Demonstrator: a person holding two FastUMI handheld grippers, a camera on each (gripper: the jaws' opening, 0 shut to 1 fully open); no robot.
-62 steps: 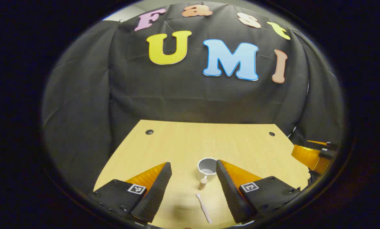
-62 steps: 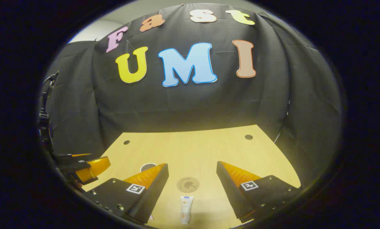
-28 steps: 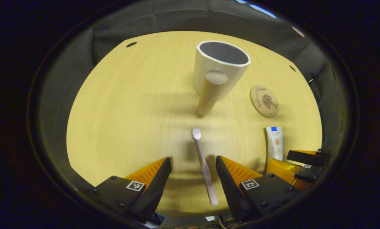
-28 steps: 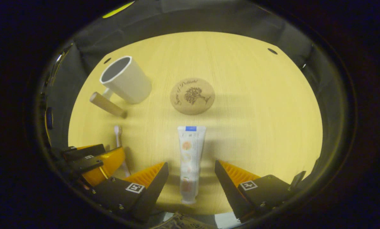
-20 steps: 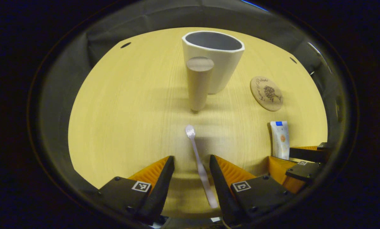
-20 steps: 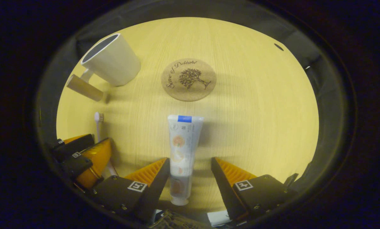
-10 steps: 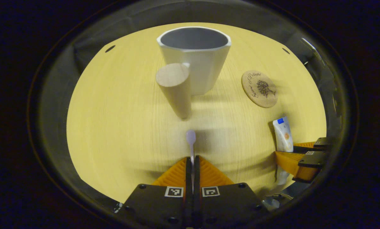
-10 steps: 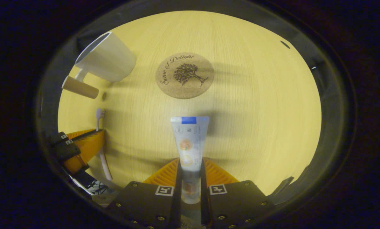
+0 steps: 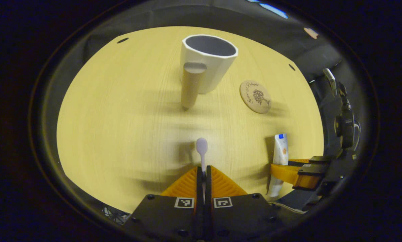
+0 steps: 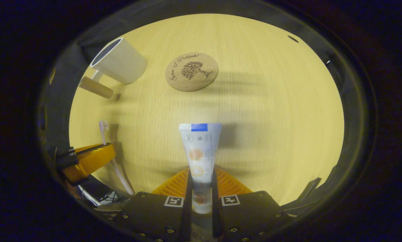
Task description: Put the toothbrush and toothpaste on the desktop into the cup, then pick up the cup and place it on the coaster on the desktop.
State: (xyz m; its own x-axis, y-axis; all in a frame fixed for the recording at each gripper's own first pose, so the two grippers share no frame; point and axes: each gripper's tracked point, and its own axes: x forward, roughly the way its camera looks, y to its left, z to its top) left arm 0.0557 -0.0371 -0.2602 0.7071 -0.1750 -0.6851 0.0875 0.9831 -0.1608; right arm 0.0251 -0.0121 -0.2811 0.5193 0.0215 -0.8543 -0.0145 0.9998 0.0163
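The left hand-held gripper is clenched on the toothbrush, both fingers pressed flat against the thin handle so that the head pokes out ahead, at the centre of the left gripper view. Gripping low on the handle leaves the long end free, which should let it drop head-first — or tail-first — into the cup. The cup stands upright at the top centre of that view, mouth open, its round wooden handle turned toward the camera.

The right hand-held gripper is clamped on the toothpaste near its cap end, the flat crimped end pointing forward at mid-frame of the right gripper view. Holding the narrow end makes sense: the fingers close on the firm part and do not squeeze the soft body. A shadow falls on the counter beside the tube, so it looks lifted clear, though the fisheye makes that hard to be sure of.

The coaster lies bare at the upper centre of the right gripper view, just right of the cup, well placed for a short carry later. In the left gripper view the coaster sits right of centre, and the right gripper with its tube shows at the lower right.

Both items are in hand and neither is in the cup yet; the coaster step waits on that.
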